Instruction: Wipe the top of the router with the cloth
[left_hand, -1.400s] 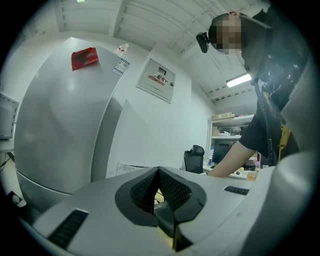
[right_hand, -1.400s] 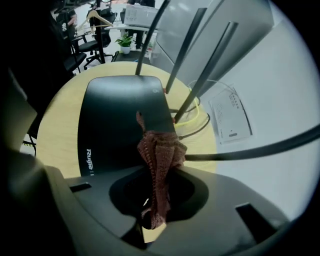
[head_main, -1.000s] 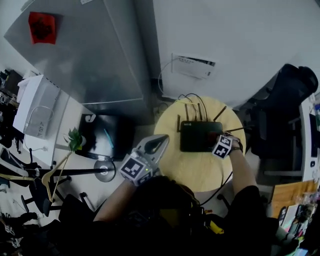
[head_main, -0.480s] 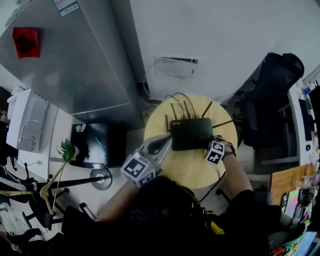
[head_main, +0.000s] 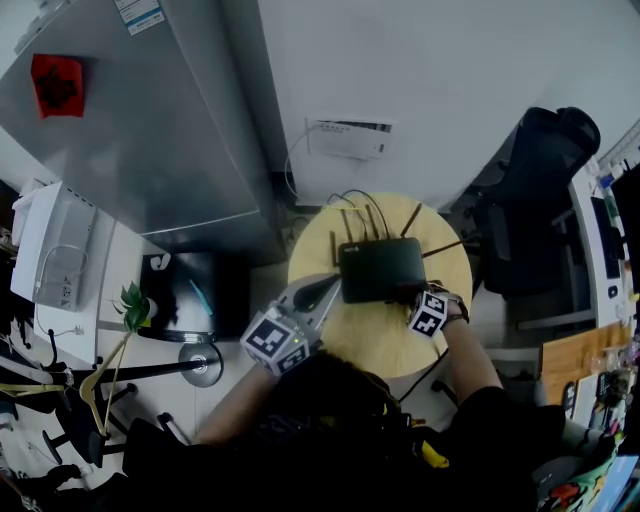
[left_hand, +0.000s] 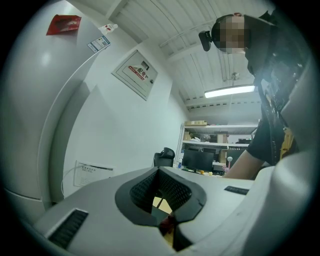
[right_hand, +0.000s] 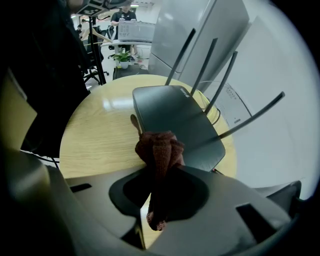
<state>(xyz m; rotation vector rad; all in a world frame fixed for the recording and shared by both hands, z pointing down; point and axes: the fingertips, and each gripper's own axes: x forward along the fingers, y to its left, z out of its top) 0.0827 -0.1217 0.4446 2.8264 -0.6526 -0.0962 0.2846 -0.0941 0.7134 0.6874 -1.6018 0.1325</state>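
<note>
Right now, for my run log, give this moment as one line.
right gripper: shut on cloth | cloth: at router near edge | left gripper: shut, empty

Router (right_hand: 175, 125): smooth dark plastic, faint sheen.
Cloth (right_hand: 159, 150): reddish-brown knit, coarse and fuzzy.
Counter (right_hand: 95, 135): pale wood, smooth, lightly glossy towards the far edge.
Right gripper (right_hand: 160, 172) shell: light grey plastic, matt.
Left gripper (left_hand: 160, 172) pads (left_hand: 176, 192): dark, finely ribbed, matt.
Fridge (head_main: 150, 120): brushed grey metal, dull shine.
</note>
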